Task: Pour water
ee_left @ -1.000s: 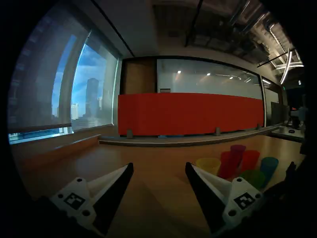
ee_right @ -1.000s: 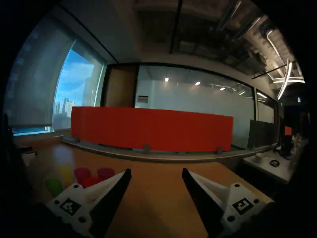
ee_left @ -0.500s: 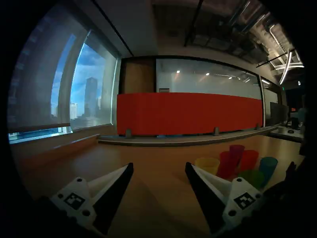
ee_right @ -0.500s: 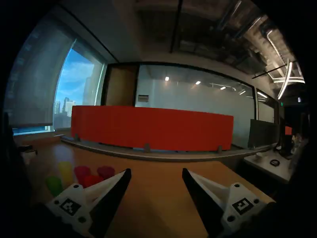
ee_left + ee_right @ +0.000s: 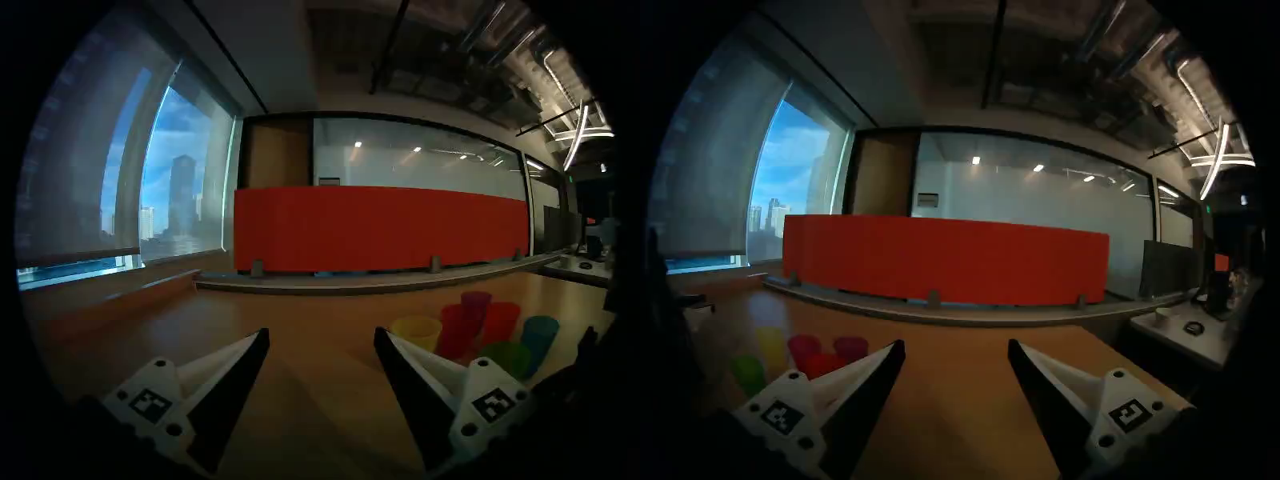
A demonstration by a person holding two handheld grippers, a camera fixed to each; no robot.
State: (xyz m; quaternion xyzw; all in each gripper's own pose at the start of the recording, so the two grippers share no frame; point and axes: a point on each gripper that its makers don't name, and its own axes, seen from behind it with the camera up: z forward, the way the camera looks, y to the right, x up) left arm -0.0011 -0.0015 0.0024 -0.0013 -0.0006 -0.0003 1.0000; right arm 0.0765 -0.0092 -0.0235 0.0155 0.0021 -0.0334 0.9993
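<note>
The left gripper hangs low over a wooden table. Its fingers are spread wide, with bare tabletop between them, and they hold nothing. The right gripper is also low over the table, spread just as wide and holding nothing.

A tight cluster of plastic cups stands upright on the table. In the left gripper view it lies right of that gripper, just past its right finger. In the right gripper view it lies to the left, partly hidden behind that gripper's left finger, so the cups stand between the two grippers.

In the left gripper view, the yellow cup is at the left of the cluster, with its base behind the fingertip. A red cup is just beside it, and a purple cup is farther back. An orange-red cup stands right of those, and a teal cup is at the right end. A green cup stands nearest. I cannot tell whether the cups touch one another or whether any holds water.

A red partition runs along the far edge of the table. On the left, a tall window shows blue sky and towers. At the far right stands a pale desk.
</note>
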